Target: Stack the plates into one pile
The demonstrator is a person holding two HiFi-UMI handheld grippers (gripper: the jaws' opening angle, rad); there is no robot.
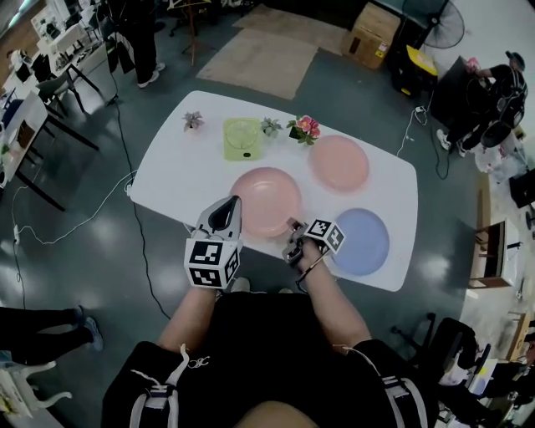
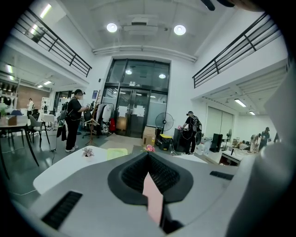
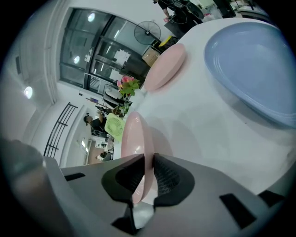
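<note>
Three plates lie apart on the white table [image 1: 175,180]. The near pink plate [image 1: 266,201] sits in the middle, a second pink plate [image 1: 338,163] lies behind it to the right, and a blue plate [image 1: 364,242] is at the front right. My right gripper [image 1: 292,227] is shut on the near pink plate's [image 3: 132,134] front rim, the pads [image 3: 166,178] pressing on either side of it. The blue plate [image 3: 249,69] and far pink plate [image 3: 164,67] lie beyond. My left gripper [image 1: 227,209] hovers at that plate's left edge, its jaws [image 2: 148,155] together with only a thin pink sliver showing between them.
A green desk fan [image 1: 242,138] and small flower pots [image 1: 193,121] [image 1: 304,128] line the table's far edge. Around the table are people [image 1: 493,92], a cardboard box [image 1: 372,33], a floor fan [image 1: 443,25] and a cable [image 1: 92,213] on the floor.
</note>
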